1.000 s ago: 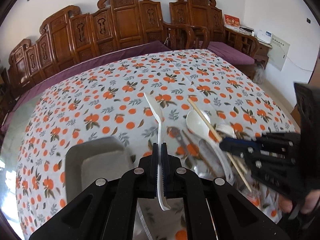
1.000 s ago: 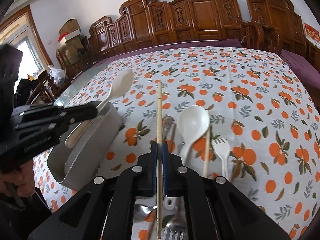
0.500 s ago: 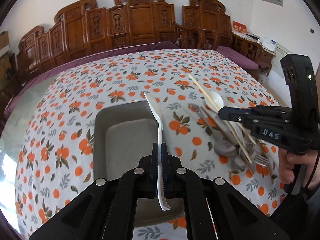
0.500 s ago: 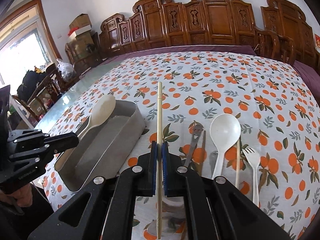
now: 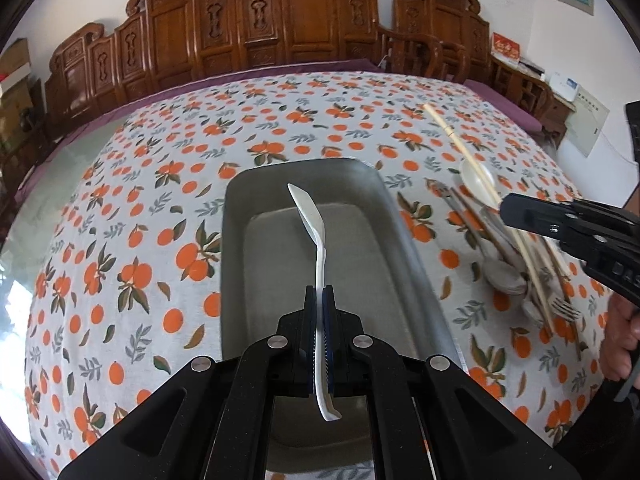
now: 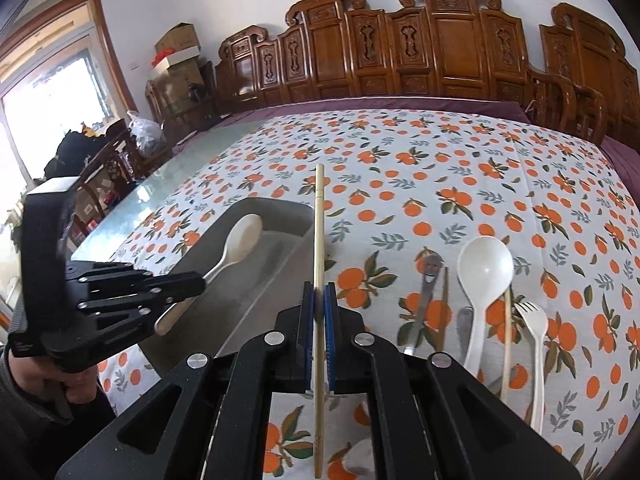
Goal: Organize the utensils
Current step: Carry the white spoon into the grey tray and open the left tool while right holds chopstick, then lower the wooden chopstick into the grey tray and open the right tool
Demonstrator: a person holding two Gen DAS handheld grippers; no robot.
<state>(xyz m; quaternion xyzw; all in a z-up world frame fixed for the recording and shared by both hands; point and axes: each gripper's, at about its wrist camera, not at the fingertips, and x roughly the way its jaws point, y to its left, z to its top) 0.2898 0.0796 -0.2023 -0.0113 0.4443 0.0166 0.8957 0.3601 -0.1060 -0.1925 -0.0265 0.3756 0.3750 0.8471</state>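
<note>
My left gripper (image 5: pixel 319 294) is shut on the handle of a white plastic spoon (image 5: pixel 310 216), whose bowl hangs over the inside of the grey rectangular tray (image 5: pixel 400 248). From the right wrist view the same spoon (image 6: pixel 240 240) sits above the tray (image 6: pixel 288 216), held by the left gripper (image 6: pixel 200 280). My right gripper (image 6: pixel 319 294) is shut on a wooden chopstick (image 6: pixel 319 216) pointing away, just right of the tray's edge. In the left wrist view that chopstick (image 5: pixel 460 148) sticks out of the right gripper (image 5: pixel 505 209) above the utensil pile.
On the orange-print tablecloth right of the tray lie a big white spoon (image 6: pixel 484 276), a white fork (image 6: pixel 534 332), another chopstick (image 6: pixel 507 340) and metal utensils (image 6: pixel 428 288). Carved wooden chairs (image 6: pixel 440 48) line the far side. A hand (image 5: pixel 618 340) grips the right tool.
The left gripper has carried the white spoon leftward and down until it hangs over the tray. The right gripper with the chopstick has shifted left, closer to the tray's edge.
</note>
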